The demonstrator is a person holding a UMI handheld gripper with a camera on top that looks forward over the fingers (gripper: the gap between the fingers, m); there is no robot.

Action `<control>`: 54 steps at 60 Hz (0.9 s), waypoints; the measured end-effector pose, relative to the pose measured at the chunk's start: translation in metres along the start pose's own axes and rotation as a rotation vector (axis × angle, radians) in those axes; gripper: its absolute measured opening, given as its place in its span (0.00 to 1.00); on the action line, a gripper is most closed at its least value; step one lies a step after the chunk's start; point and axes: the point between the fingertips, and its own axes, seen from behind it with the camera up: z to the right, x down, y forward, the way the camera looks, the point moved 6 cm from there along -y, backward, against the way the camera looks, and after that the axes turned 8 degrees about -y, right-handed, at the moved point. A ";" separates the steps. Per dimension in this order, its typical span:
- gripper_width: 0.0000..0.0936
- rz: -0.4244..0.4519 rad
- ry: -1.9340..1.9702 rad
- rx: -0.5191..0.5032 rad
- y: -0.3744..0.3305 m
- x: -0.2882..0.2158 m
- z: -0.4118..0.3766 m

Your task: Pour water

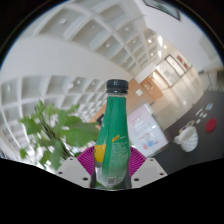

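I see bright, even light from ceiling panels (95,35) above the bottle (114,135); strong fisheye bending around it; background window area glares, slightly soft.

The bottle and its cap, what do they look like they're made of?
The bottle looks like clear green-tinted plastic, glossy: light passes through it and it shines, though glass can't be ruled out. Its cap looks like dark matte plastic, with no shine. The gripper has its pink pads against both sides of the bottle, holding it upright.
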 end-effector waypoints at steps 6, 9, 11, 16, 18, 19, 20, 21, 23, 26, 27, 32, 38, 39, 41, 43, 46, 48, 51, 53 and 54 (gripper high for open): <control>0.43 0.059 0.340 -0.191 0.034 -0.034 -0.012; 0.43 0.086 0.531 -0.269 0.048 -0.050 -0.004; 0.43 0.109 0.657 -0.300 0.060 -0.058 -0.003; 0.43 0.184 0.937 -0.358 0.086 -0.074 0.038; 0.43 0.205 1.036 -0.368 0.094 -0.075 0.055; 0.43 0.215 1.083 -0.371 0.094 -0.076 0.055; 0.43 0.225 1.127 -0.369 0.098 -0.076 0.065; 0.43 0.235 1.172 -0.363 0.101 -0.074 0.075; 0.43 0.246 1.256 -0.347 0.108 -0.068 0.093; 0.43 0.262 1.366 -0.342 0.117 -0.057 0.114; 0.44 0.264 1.400 -0.342 0.119 -0.054 0.120; 0.43 0.272 1.513 -0.286 0.129 -0.035 0.148; 0.43 0.252 1.514 -0.245 0.126 -0.020 0.163; 0.43 0.252 1.516 -0.245 0.114 -0.020 0.158; 0.43 0.246 1.522 -0.247 0.127 -0.018 0.161; 0.43 0.231 1.526 -0.248 0.125 -0.017 0.160; 0.43 0.214 1.525 -0.255 0.127 -0.019 0.158; 0.43 0.194 1.514 -0.257 0.105 -0.021 0.152; 0.43 0.168 1.473 -0.259 0.126 -0.025 0.149; 0.43 0.150 1.424 -0.265 0.124 -0.033 0.144; 0.43 0.142 1.392 -0.270 0.122 -0.039 0.140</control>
